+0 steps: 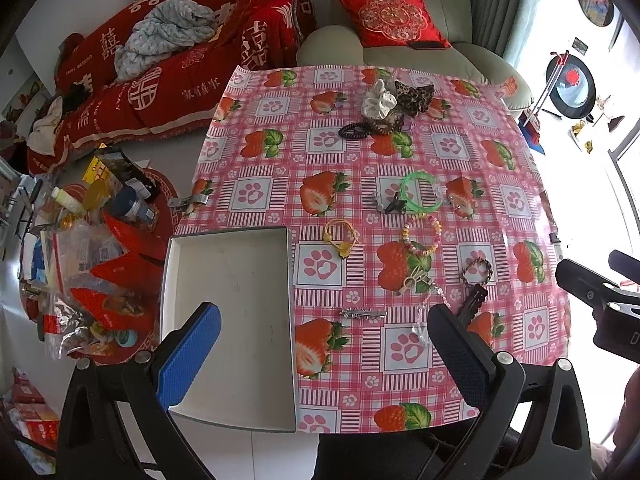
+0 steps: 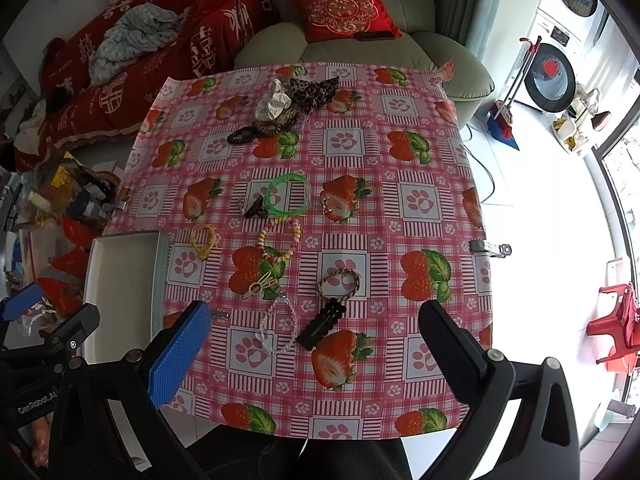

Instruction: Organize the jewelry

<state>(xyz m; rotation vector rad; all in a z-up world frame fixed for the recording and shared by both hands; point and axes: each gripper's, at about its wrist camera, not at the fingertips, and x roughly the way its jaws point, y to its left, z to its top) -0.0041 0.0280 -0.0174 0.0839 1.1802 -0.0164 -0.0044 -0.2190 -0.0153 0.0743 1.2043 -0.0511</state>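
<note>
A white empty box (image 1: 232,320) sits at the table's near left corner; it also shows in the right wrist view (image 2: 120,280). Jewelry lies scattered on the strawberry tablecloth (image 1: 520,208): green bangles (image 1: 420,194), a yellow hair tie (image 1: 340,236), a bead bracelet (image 1: 420,236), a braided bracelet (image 2: 340,284), a black snap clip (image 2: 322,326), a clear bead bracelet (image 2: 276,328), a silver clip (image 1: 362,314). My left gripper (image 1: 320,356) is open and empty above the box's right wall. My right gripper (image 2: 316,354) is open and empty above the near table, close to the black clip.
Scrunchies and dark hair ties (image 1: 384,108) pile at the far side. A cluttered red side table (image 1: 100,248) stands left of the table. A red-covered sofa (image 1: 180,48) and a grey armchair (image 1: 400,32) lie beyond. A red stool (image 2: 616,328) stands at the right.
</note>
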